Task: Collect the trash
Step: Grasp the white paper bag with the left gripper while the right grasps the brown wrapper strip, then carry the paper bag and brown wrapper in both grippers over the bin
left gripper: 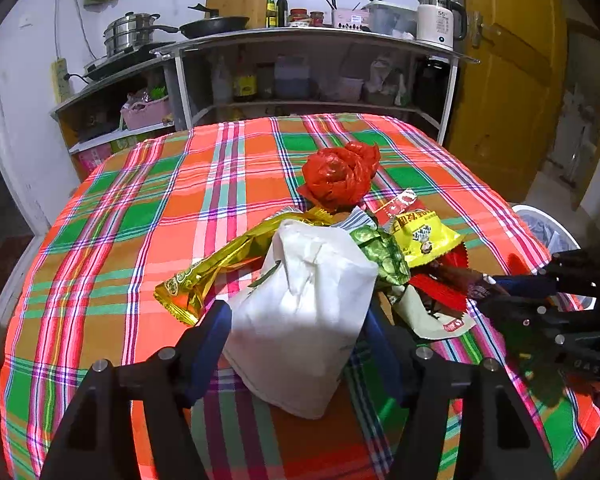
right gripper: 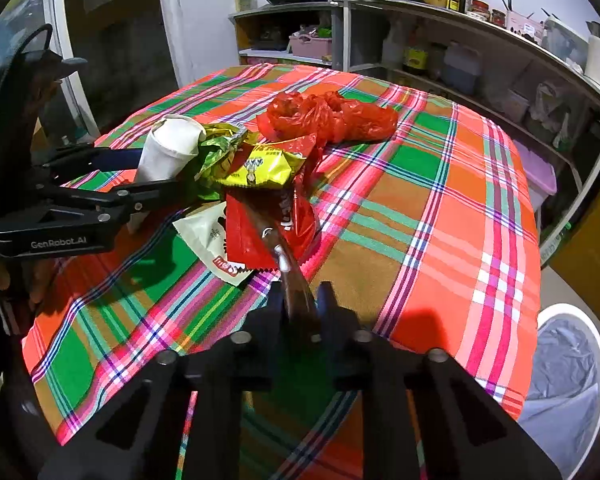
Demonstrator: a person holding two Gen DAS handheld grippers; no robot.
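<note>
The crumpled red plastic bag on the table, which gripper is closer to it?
Left, though only slightly. The left gripper clamps a white paper cup just before the crumpled red plastic bag; the right gripper pinches a brown wrapper farther back.

Both wrist views close, sharing trash pile (left gripper: pixel 340 248)

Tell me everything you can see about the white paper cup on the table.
The white paper cup looks like plain, slightly crumpled paper with a dented wall. It lies tipped on its side on the plaid tablecloth, at the near end of the wrapper pile, against a gold wrapper and a green one. The left hand-held gripper brackets it, fingers on both sides, apparently squeezing it.
</note>
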